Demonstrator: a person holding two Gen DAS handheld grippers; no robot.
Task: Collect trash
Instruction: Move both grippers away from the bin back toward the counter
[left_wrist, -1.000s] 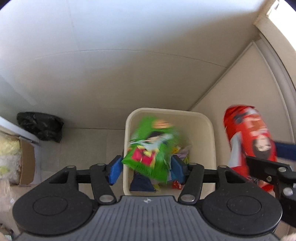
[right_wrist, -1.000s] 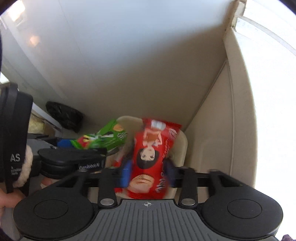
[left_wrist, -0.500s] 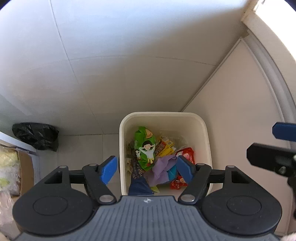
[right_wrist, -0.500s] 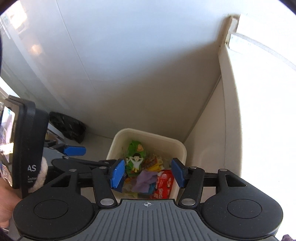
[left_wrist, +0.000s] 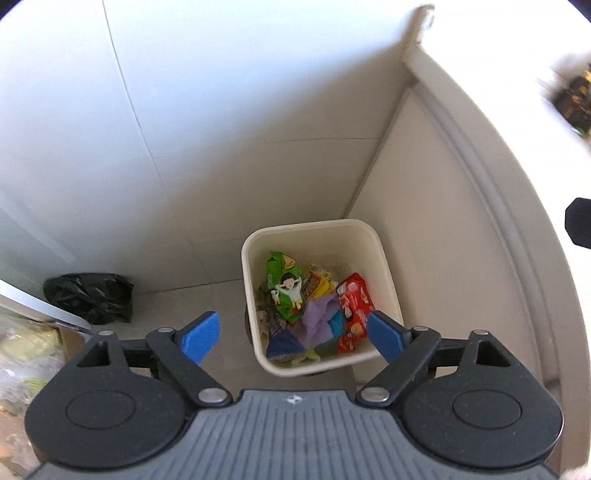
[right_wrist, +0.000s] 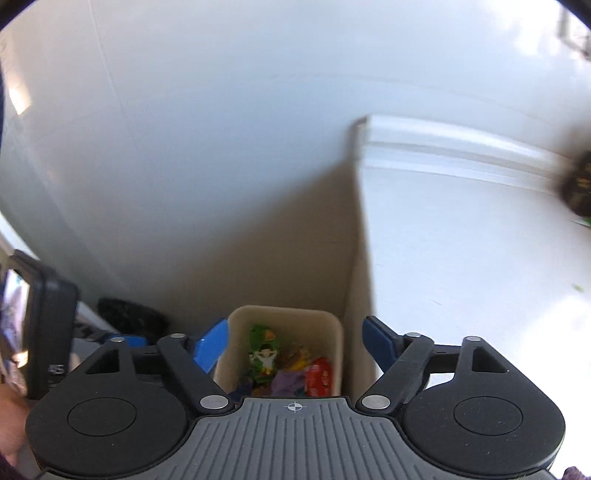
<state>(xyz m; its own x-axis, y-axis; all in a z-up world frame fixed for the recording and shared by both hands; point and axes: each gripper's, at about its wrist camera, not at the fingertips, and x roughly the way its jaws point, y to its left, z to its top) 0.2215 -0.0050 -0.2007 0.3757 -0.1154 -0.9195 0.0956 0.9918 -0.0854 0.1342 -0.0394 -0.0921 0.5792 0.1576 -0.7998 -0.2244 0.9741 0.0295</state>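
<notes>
Both jaws have just been opening and hold nothing: the left hand-held gripper (left_wrist: 293, 338) hangs spread above a cream bin (left_wrist: 384, 266), the right hand-held gripper (right_wrist: 295, 347) likewise spread over it; inside the bin lie a green snack bag (left_wrist: 286, 290) and a red snack bag (left_wrist: 354, 306) among other wrappers; beyond on the floor, a black plastic bag (left_wrist: 90, 297) by the white wall (left_wrist: 221, 110).

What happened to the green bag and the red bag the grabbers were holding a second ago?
Both were let go and now lie in the cream bin: green snack bag, red snack bag. Left gripper and right gripper have just been opening, jaws empty, and pulled back. The bin stayed put.
</notes>
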